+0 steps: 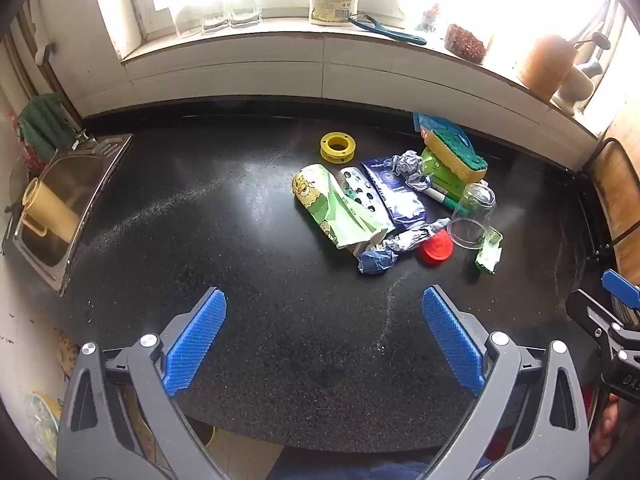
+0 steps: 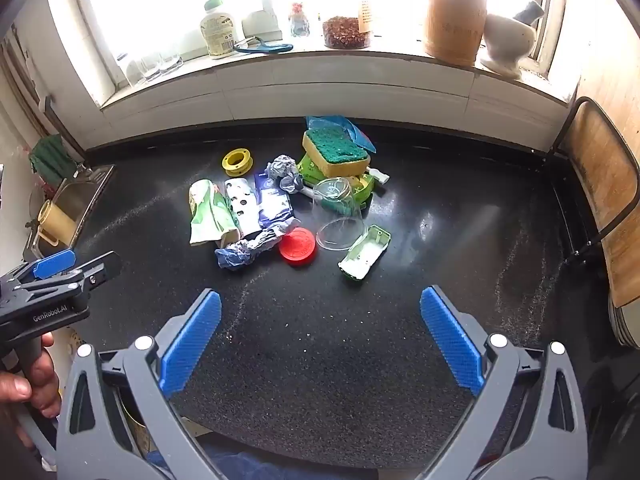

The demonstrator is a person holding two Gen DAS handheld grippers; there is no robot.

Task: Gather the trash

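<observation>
While both the left gripper (image 1: 324, 336) and right gripper (image 2: 320, 336) are hovering with jaws wide apart and empty, the trash (image 2: 248, 250) is lying mid-counter (image 2: 440, 240); the crumpled paper looks light and soft, so pinching its bunched middle seems safest.

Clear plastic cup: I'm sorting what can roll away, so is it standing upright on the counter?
No, the clear plastic cup lies on its side on the counter, its open mouth beside the red lid.
</observation>
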